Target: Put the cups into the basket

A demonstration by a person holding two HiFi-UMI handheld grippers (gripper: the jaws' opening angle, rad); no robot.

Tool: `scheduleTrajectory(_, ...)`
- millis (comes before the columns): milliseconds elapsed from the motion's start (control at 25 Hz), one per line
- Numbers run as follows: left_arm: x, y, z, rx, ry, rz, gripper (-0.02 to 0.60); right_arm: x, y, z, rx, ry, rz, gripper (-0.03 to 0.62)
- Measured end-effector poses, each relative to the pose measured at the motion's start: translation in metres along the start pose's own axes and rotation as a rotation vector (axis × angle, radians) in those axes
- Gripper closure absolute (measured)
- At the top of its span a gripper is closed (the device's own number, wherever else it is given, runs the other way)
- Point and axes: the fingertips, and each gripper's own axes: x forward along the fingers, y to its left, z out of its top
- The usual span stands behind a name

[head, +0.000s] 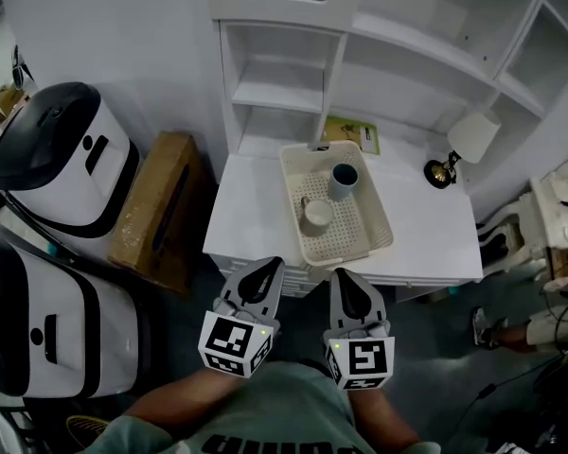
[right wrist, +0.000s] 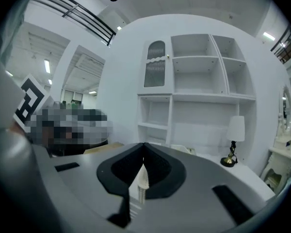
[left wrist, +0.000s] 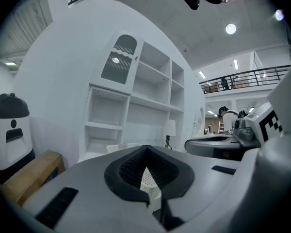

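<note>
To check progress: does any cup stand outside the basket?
No, the grey cup and the white cup both sit inside the basket, and no other cup shows.

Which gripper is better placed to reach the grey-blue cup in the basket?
Right, probably. The right gripper points almost straight at the basket, with the grey-blue cup ahead of it. The left gripper sits off the basket's left corner. Both are shut and short of the table.

A small lamp (head: 464, 145) stands on the white table (head: 251, 206); a cardboard box (head: 159, 206) lies just left.
</note>
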Motion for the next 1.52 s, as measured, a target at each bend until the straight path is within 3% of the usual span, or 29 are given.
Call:
scheduleTrajectory(640,-0.035,-0.101,-0.062,-0.005,0.083,0.118,0.575,-0.097,-0.031,-0.071,0.025,0.113,0.114,0.580)
scheduleTrajectory(1080,-0.053,-0.116,-0.070,-0.017,0.082,0.160,0.575,-0.115,-0.028,-0.080,0.026,0.127,0.156,0.582)
scheduleTrajectory(1520,-0.057,-0.119,-0.070,-0.008,0.081,0.149,0.575,-0.121,-0.028,-0.085,0.019,0.136,0.145,0.582)
